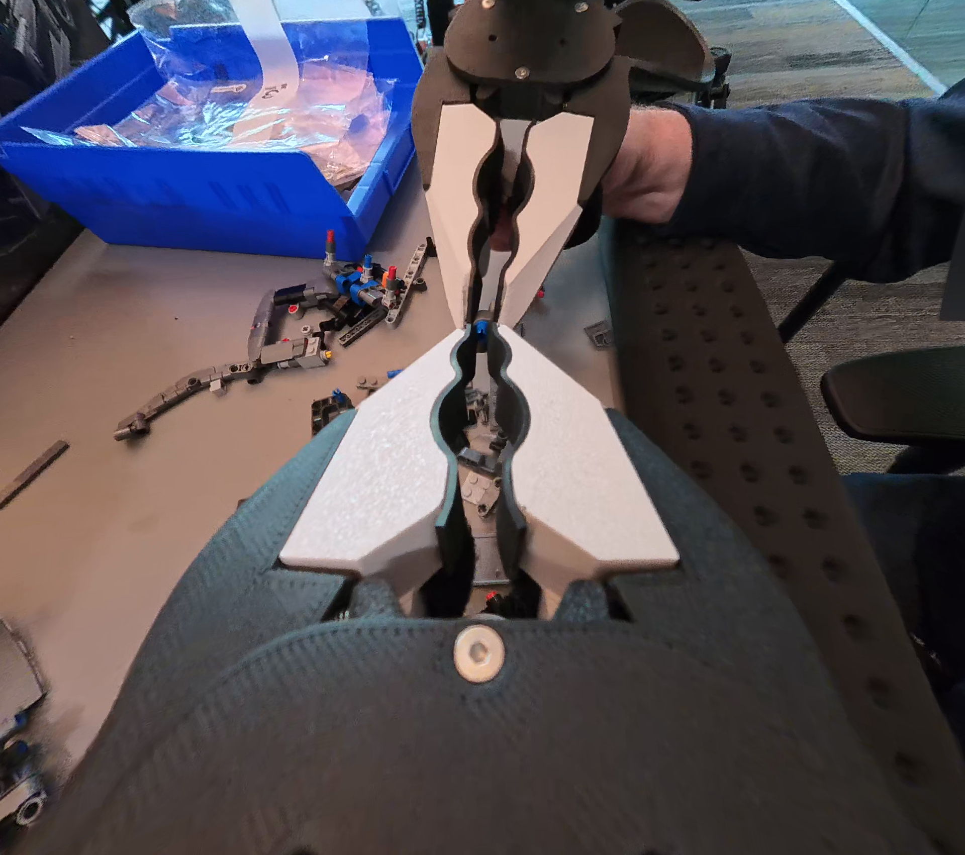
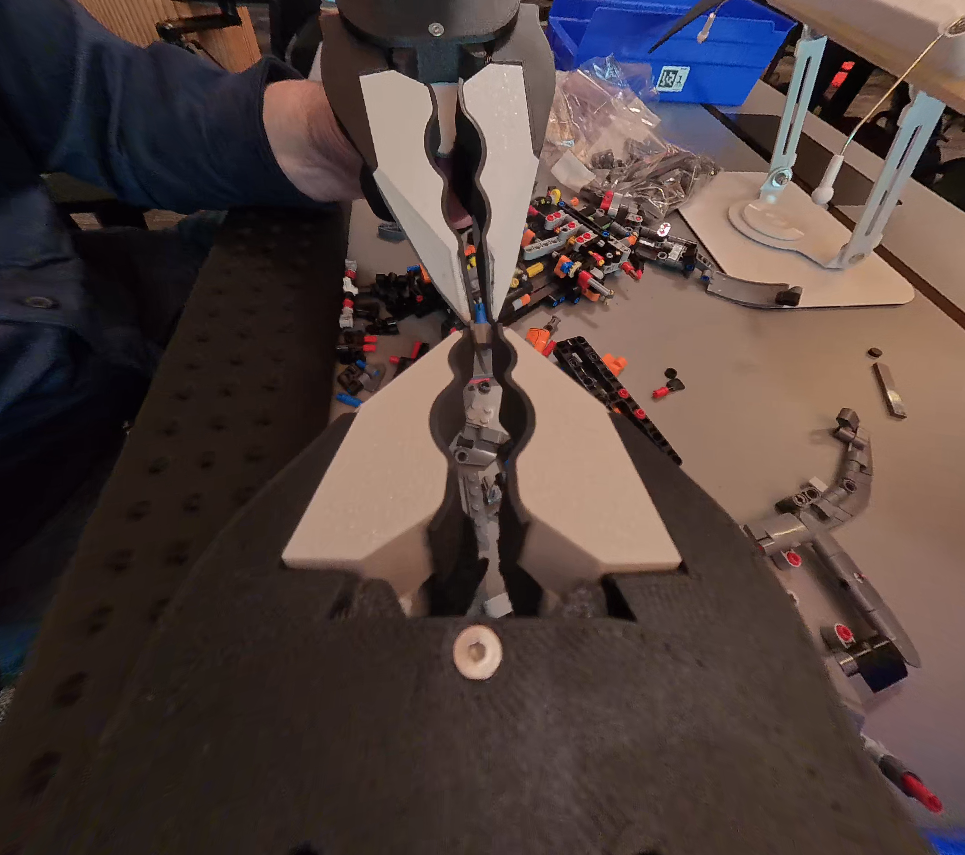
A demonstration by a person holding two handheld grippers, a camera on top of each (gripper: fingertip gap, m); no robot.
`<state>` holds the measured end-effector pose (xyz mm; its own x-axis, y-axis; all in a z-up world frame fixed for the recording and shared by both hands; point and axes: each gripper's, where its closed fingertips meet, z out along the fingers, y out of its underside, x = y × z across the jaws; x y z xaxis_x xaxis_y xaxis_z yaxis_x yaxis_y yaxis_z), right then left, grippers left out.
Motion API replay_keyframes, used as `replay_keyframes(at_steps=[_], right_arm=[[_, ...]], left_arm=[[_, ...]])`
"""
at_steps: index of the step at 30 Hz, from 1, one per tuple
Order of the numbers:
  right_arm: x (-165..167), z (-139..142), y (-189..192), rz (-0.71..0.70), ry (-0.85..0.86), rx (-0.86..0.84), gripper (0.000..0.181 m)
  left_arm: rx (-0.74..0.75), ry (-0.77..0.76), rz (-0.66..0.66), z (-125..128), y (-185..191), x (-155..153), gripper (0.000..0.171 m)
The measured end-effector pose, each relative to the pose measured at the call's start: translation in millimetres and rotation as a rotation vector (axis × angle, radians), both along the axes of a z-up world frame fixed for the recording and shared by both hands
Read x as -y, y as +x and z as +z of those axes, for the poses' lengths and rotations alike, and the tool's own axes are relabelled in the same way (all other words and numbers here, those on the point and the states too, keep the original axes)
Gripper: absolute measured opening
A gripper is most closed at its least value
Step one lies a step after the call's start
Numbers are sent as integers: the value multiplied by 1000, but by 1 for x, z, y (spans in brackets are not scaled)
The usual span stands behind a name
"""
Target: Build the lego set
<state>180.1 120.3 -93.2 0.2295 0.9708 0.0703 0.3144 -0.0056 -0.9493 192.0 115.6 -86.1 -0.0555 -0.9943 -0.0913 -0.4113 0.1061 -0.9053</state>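
At frame centre we see the left tool point(image 1: 479, 338) pinching a blue pin point(image 1: 481, 328), tip to tip with the right tool point(image 2: 481, 334). The right tool seems clamped on a small grey piece point(image 2: 480, 335), mostly hidden by its fingers.

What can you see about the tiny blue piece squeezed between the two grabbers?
The blue pin is a tiny, shiny plastic peg with a darker band. It sits up above the table, where the tips of the two tools meet. The left tool is shut on it, and the right tool presses a small grey piece against its end. Most of the pin is hidden by the tips.
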Motion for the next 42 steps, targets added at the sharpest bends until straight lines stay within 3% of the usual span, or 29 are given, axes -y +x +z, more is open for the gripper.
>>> replay_keyframes(at_steps=[4,6,7,9,11,13,16,20,24,30,37,40,42], right_arm=[[3,4,0,13,-2,-22,4],[-10,-13,14,-64,-15,65,4],[-9,-13,17,-55,-39,40,4],[-8,-5,16,-47,-60,-19,4],[-11,-21,13,-55,-78,57,4],[-11,-33,12,-45,-133,87,4],[-10,-38,12,-36,-163,92,4],[-13,-39,14,-52,-166,97,4],[-13,-45,14,-53,-169,128,4],[-13,-48,14,-45,-176,132,4],[-22,-38,18,-91,-181,83,4],[-28,-36,8,-118,-218,153,4],[-27,-49,-8,-89,-290,247,10]], left_arm=[[9,7,25,7,-4,-1,2],[186,-69,45,48,-25,-10,1],[200,-38,88,54,-37,-22,0],[110,-47,87,35,-40,-27,0],[54,-25,92,20,-34,-28,1],[-104,-12,88,-10,-34,-30,1],[-231,-16,79,-42,-30,-27,2],[-317,-80,99,-67,-29,-32,11],[-305,-95,135,-65,-31,-38,22],[-307,-56,159,-58,-41,-47,18],[-165,-47,258,-24,-75,-71,14],[-148,-48,270,-23,-85,-77,12],[-174,-29,282,-27,-90,-80,14]])
